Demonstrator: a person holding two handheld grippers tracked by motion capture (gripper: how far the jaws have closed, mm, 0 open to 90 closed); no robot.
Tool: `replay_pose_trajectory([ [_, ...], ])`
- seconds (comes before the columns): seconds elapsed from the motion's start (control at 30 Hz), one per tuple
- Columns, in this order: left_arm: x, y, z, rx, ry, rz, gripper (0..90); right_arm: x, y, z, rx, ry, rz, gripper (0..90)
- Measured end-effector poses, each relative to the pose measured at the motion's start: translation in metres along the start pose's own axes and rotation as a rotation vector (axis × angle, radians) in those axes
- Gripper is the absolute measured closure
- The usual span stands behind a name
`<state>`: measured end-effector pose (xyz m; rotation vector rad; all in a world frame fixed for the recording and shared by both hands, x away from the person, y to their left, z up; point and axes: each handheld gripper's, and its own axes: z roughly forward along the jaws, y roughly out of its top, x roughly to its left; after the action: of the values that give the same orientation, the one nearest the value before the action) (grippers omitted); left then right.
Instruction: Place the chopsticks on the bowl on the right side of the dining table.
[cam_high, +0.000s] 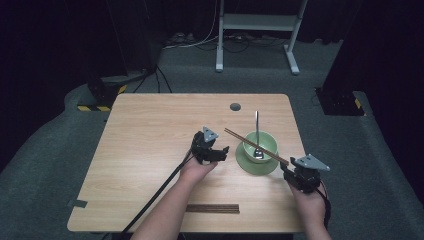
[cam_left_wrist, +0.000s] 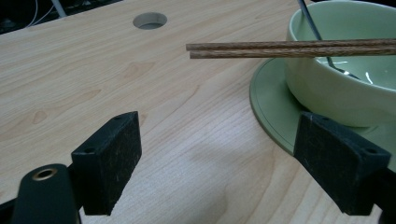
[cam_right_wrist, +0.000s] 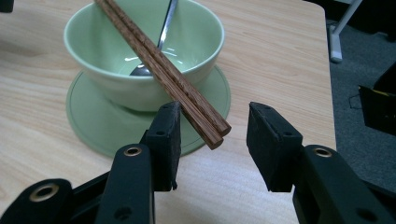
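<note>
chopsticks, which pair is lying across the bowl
The chopsticks by the right gripper lie across the green bowl; the other pair lies flat near the table's front edge.

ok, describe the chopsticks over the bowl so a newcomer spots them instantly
On the table's right side a green bowl stands on a matching saucer. The chopsticks are two brown wooden sticks lying side by side across its rim, slanting toward the right gripper. Unlike the steel spoon in the bowl or the other pair flat at the near edge, they bridge the bowl.

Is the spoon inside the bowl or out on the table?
Inside. The spoon sits in the green bowl, handle leaning on the rim.
</note>
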<state>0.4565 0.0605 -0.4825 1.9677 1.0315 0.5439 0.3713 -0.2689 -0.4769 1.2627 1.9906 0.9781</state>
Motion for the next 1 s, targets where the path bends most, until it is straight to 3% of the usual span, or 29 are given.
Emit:
replay_pose_trajectory([
  [0.13,0.002,0.005,0.008,-0.004,0.011,-0.003,16.2,-0.005,0.005,0.003,-0.001,-0.009,0.008,57.6],
  [0.27,0.001,0.011,0.02,-0.001,-0.007,-0.01,16.6,-0.013,0.009,0.007,0.009,-0.023,0.01,60.4],
  [0.53,0.0,0.015,0.027,-0.036,-0.036,-0.012,18.6,-0.024,0.014,0.017,0.028,-0.039,0.007,63.6],
  [1.0,-0.011,0.016,0.029,-0.058,-0.08,-0.006,22.2,-0.024,0.018,0.024,0.035,-0.032,-0.01,64.3],
])
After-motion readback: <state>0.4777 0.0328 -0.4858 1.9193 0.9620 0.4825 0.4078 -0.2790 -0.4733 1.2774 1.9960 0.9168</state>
